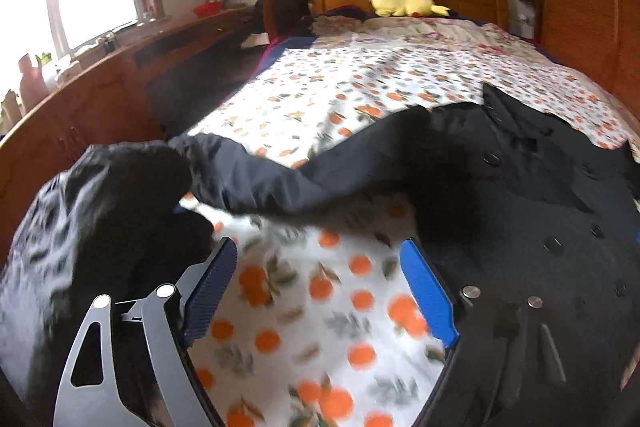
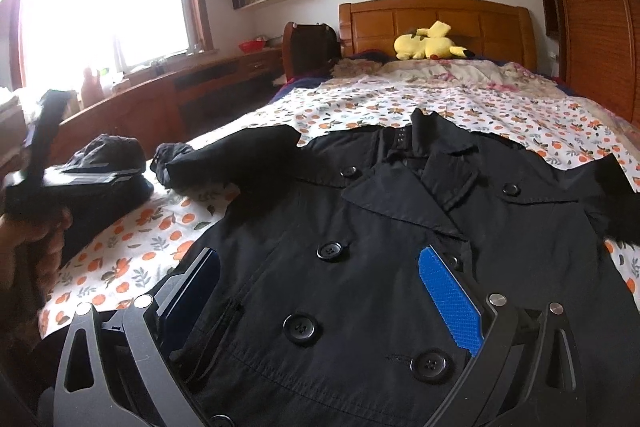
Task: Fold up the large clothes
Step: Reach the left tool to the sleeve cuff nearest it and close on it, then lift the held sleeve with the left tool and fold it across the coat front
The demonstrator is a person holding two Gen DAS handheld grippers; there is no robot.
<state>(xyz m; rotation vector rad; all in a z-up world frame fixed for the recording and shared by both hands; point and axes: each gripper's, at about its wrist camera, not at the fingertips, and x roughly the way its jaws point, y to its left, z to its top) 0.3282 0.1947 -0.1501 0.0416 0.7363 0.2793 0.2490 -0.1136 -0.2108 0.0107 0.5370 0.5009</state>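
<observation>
A black double-breasted coat [image 2: 360,227] lies front up on the orange-print bedsheet [image 2: 352,107], collar toward the headboard. Its left sleeve [image 1: 280,175] stretches across the sheet toward the bed's left edge. My left gripper [image 1: 320,251] is open and empty, over bare sheet just below that sleeve, with the coat body [image 1: 540,211] at its right finger. My right gripper [image 2: 320,263] is open and empty, low over the coat's buttoned chest. The left gripper also shows in the right wrist view [image 2: 52,163], at the far left beside the sleeve end [image 2: 176,159].
A yellow plush toy [image 2: 428,45] lies by the wooden headboard [image 2: 436,23]. A dark bag [image 2: 310,47] stands at the bed's far left corner. A long wooden cabinet [image 1: 100,95] runs under the window on the left. A wooden wardrobe [image 2: 592,7] is on the right.
</observation>
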